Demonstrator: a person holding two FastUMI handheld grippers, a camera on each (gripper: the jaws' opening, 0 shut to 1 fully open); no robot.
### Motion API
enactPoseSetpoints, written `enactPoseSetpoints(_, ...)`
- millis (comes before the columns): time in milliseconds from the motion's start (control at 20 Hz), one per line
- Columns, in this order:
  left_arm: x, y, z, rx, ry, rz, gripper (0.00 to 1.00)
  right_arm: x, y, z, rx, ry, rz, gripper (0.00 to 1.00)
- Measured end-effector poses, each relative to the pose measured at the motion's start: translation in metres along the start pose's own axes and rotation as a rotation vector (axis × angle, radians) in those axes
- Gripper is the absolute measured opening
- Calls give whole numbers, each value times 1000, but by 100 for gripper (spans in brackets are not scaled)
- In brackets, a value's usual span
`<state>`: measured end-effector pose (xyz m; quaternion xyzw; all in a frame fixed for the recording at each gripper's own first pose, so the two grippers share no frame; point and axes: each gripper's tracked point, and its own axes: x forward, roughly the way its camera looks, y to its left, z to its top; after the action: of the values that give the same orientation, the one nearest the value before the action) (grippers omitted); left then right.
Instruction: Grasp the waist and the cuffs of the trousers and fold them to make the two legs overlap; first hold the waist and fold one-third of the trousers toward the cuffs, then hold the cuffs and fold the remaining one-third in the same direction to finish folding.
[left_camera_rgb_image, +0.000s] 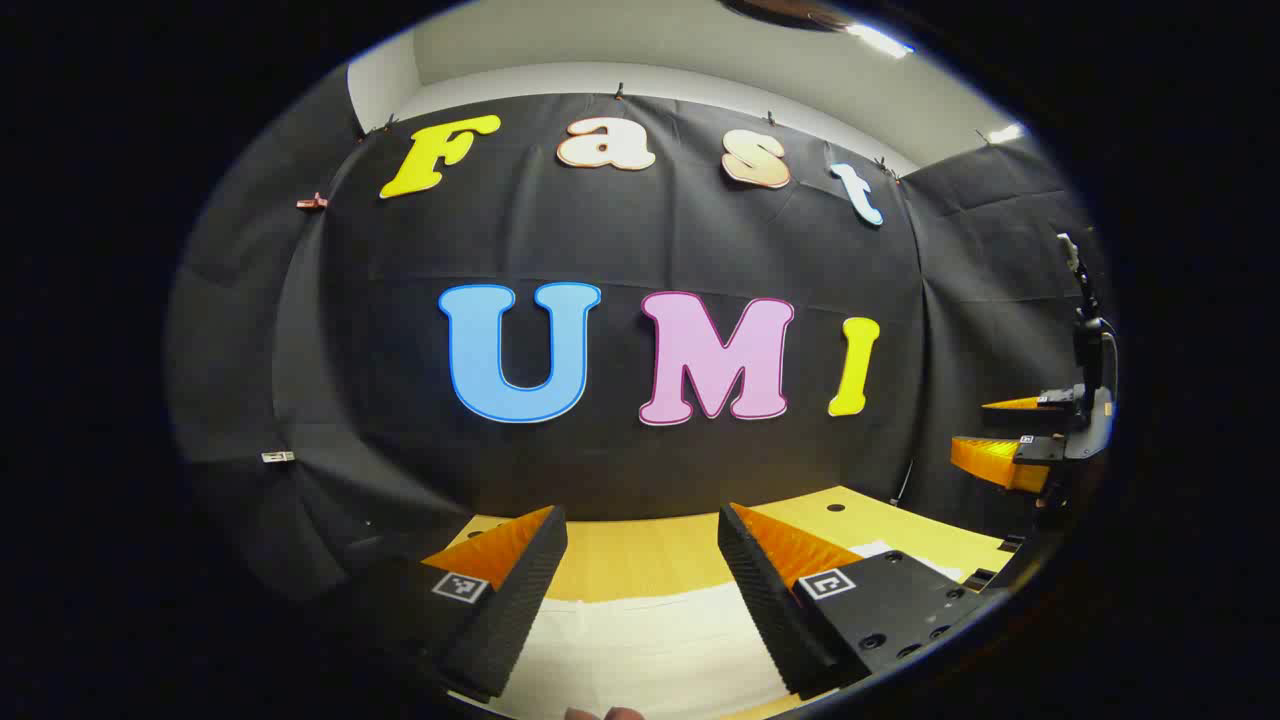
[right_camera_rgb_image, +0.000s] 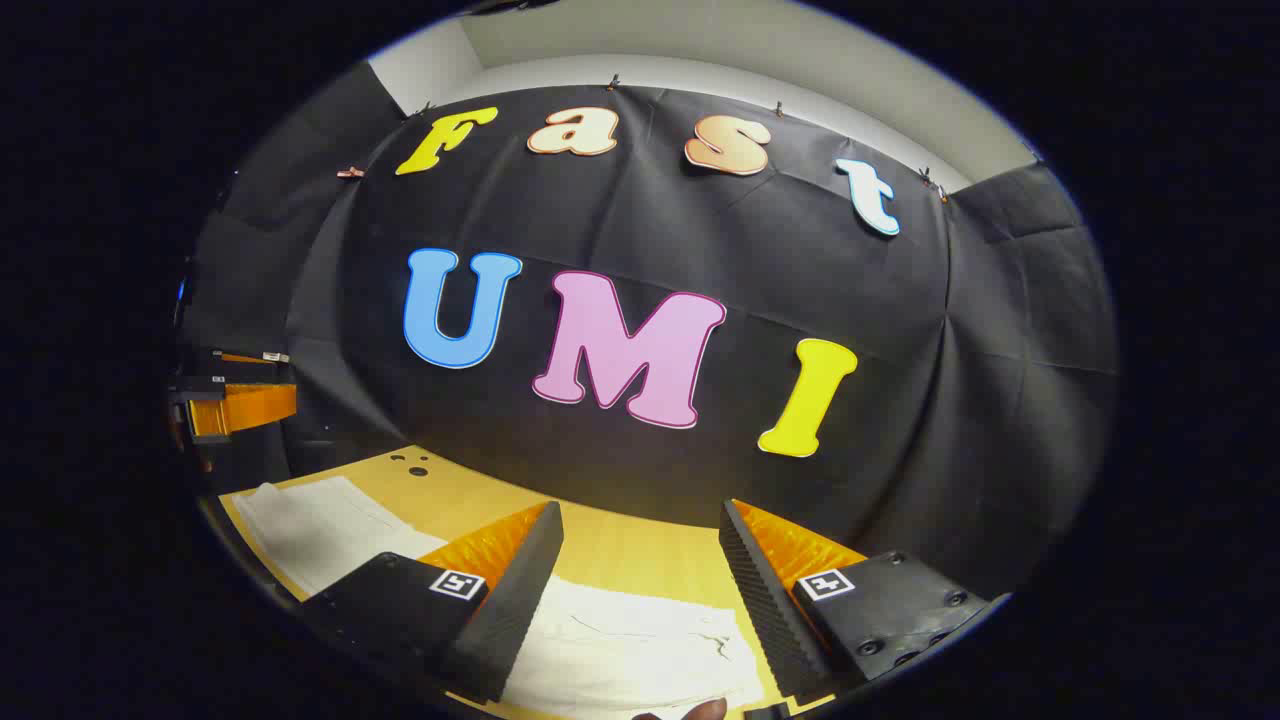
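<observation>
2 claws agape above counter (left_camera_rgb_image: 640, 560), gripping nothing: left claw (left_camera_rgb_image: 640, 590), right claw (right_camera_rgb_image: 640, 590). Trousers (right_camera_rgb_image: 640, 640) flat on counter near front edge. Step: pre-grasp. Next: lower, pinch waist and cuffs.

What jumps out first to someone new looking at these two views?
The white trousers spread flat on the yellow wooden table, bright against the booth's black cloth wall. Next, each tool held open just above the fabric: the left tool and the right tool, neither gripping anything.
</observation>
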<state>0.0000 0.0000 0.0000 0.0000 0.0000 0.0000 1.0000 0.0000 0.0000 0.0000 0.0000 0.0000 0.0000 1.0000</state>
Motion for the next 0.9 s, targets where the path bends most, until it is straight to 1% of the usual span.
enactPoseSetpoints(150, -2, 3, 2, 7, -4, -3, 96, 0, 5, 3, 10, 4, -10, 98)
enactPoseSetpoints(450, -2, 4, 3, 11, 6, 5, 97, -1, 10, 3, 4, 6, -2, 98)
enactPoseSetpoints(900, -3, 0, 4, 38, 16, -6, 96, -3, 14, 5, 1, 1, 7, 97)
